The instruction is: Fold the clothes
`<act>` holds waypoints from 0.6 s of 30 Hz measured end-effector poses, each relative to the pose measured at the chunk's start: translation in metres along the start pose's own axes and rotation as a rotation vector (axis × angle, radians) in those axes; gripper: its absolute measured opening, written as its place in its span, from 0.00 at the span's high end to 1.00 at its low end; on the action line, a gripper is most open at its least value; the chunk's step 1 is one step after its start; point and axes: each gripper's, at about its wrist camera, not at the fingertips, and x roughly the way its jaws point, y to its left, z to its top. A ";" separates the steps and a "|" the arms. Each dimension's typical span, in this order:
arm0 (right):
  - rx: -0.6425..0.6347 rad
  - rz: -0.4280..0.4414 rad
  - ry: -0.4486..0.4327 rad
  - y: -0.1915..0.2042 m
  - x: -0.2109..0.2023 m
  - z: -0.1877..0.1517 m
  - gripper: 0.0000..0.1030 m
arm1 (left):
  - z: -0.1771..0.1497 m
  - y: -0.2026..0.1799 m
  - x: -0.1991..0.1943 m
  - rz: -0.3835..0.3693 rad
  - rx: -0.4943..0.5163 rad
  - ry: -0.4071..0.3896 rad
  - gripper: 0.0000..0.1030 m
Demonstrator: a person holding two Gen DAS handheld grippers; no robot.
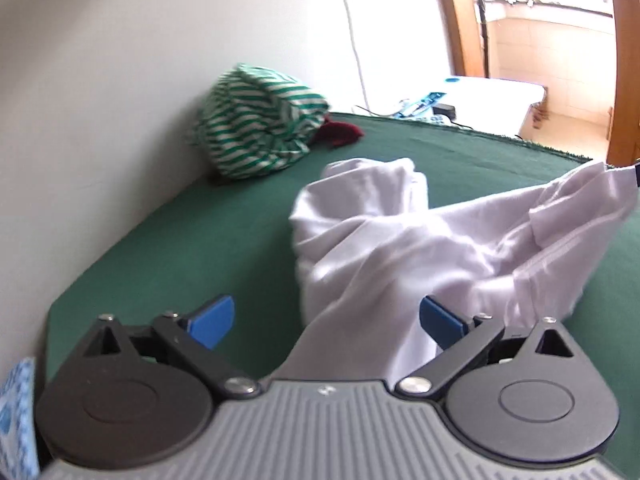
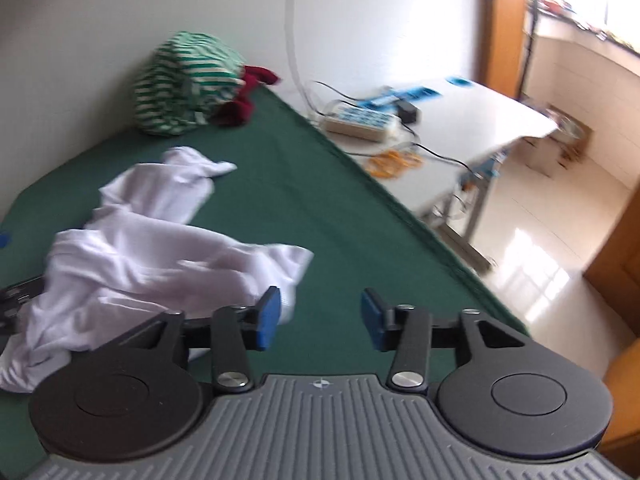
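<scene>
A crumpled white garment (image 1: 404, 240) lies on the green tablecloth (image 1: 200, 232). My left gripper (image 1: 326, 318) is open, its blue pads wide apart, with a fold of the white cloth running between the jaws toward the camera. In the right wrist view the same white garment (image 2: 160, 248) lies left of centre on the green cloth (image 2: 320, 208). My right gripper (image 2: 318, 318) is open and empty, its left pad just beside the garment's near corner. At the right edge of the left wrist view, part of the garment is lifted.
A green-and-white striped garment (image 1: 256, 120) and a dark red item (image 1: 340, 132) are piled at the far corner by the wall. A white table (image 2: 460, 116) with a power strip (image 2: 360, 120), cables and blue items stands beyond the green table's edge. Floor lies to the right.
</scene>
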 end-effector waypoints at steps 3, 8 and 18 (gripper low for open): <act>-0.034 0.069 -0.001 0.014 0.005 0.006 0.45 | 0.003 -0.014 0.021 -0.052 -0.018 0.126 0.75; -0.097 0.083 0.019 0.020 0.021 0.003 0.33 | -0.038 -0.025 -0.023 -0.003 -0.084 0.120 0.82; -0.198 0.099 0.086 0.022 0.037 -0.042 0.68 | -0.126 -0.014 -0.099 0.122 -0.354 0.274 0.86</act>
